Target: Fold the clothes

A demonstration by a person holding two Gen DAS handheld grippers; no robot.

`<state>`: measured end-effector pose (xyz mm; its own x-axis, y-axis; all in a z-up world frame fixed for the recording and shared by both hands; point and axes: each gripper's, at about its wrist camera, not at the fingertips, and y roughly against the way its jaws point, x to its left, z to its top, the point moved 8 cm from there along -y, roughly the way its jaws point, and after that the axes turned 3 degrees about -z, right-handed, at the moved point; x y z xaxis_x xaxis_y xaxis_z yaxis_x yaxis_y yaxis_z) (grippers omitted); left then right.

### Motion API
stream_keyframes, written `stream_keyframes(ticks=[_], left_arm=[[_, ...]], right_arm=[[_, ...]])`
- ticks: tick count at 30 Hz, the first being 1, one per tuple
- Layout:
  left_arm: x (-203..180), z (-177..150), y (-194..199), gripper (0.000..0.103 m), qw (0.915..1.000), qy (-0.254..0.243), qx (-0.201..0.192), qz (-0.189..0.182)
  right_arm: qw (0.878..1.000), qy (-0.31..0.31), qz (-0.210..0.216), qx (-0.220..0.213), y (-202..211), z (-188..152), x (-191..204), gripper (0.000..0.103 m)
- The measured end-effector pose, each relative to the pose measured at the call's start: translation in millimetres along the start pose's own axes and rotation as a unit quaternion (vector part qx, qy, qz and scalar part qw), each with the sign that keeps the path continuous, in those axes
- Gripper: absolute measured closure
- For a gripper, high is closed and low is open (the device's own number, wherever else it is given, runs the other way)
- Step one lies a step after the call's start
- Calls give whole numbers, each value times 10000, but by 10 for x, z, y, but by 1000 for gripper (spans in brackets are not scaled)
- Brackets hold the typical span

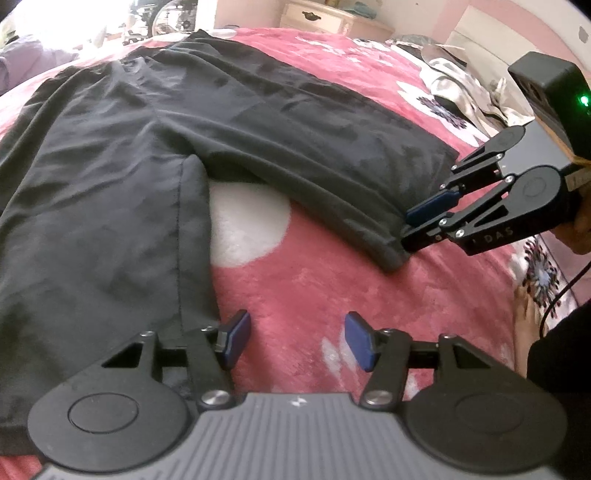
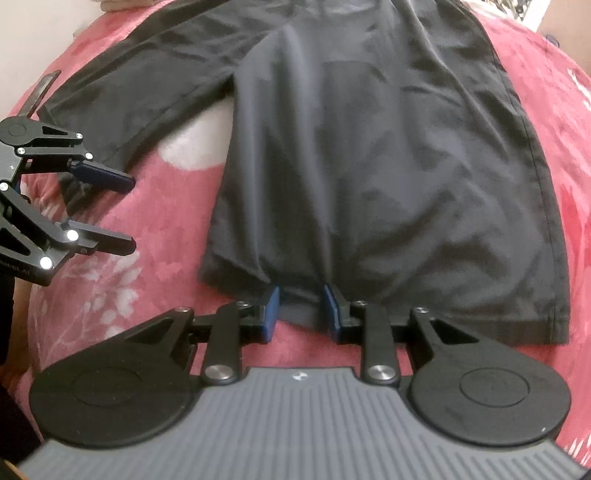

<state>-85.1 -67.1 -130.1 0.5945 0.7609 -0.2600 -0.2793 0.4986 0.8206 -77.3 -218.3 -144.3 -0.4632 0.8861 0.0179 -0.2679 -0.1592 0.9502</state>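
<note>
Black trousers [image 1: 122, 155] lie spread flat on a pink blanket [image 1: 303, 295], with their two legs running toward me. My right gripper [image 2: 300, 312] sits at the hem of one leg [image 2: 369, 221]. Its blue pads are drawn in on a gathered bit of that hem, and the cloth puckers at both pads. The left wrist view shows that same gripper [image 1: 415, 227] at the leg's end. My left gripper [image 1: 297, 341] is open over bare blanket, just right of the other leg's edge [image 1: 184, 280]. It holds nothing.
The blanket carries white flower patches [image 1: 243, 225]. Silvery crumpled fabric [image 1: 458, 81] lies at the far right of the bed. A cream dresser [image 1: 321, 16] stands behind the bed. A person's hand and a cable [image 1: 557, 291] are at the right edge.
</note>
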Motion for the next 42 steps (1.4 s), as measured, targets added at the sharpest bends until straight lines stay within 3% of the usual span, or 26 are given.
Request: stream_keyframes(ticks=[6, 12, 17, 22, 29, 33, 39, 42], left_arm=[[-91, -30, 50, 45, 9997, -140, 36, -186], [-235, 84, 256, 45, 9975, -525, -352, -328], [-202, 228, 328, 45, 9969, -468, -510, -365], [-301, 452, 191, 45, 9952, -736, -525, -373], [-740, 829, -257, 46, 9896, -1086, -760, -556], [-838, 779, -605, 48, 9937, -876, -284, -643], [-865, 613, -649, 46, 9934, -909, -174, -678], [-868, 601, -641, 45, 9938, -790, -155, -768]], right_arm=[[9996, -78, 72, 266, 31, -121, 8, 77], [9988, -82, 203, 435, 150, -171, 10, 77], [9998, -107, 160, 56, 418, -17, -125, 77], [9949, -634, -628, -476, 505, 274, -808, 77], [9896, -895, -1065, -376, 43, 343, -1368, 78], [9845, -1106, -1356, -128, 6, 184, -1662, 79], [9706, -1681, -1725, 8, 199, -45, -2106, 80], [9714, -1589, -1710, -433, 305, 231, -2146, 80]])
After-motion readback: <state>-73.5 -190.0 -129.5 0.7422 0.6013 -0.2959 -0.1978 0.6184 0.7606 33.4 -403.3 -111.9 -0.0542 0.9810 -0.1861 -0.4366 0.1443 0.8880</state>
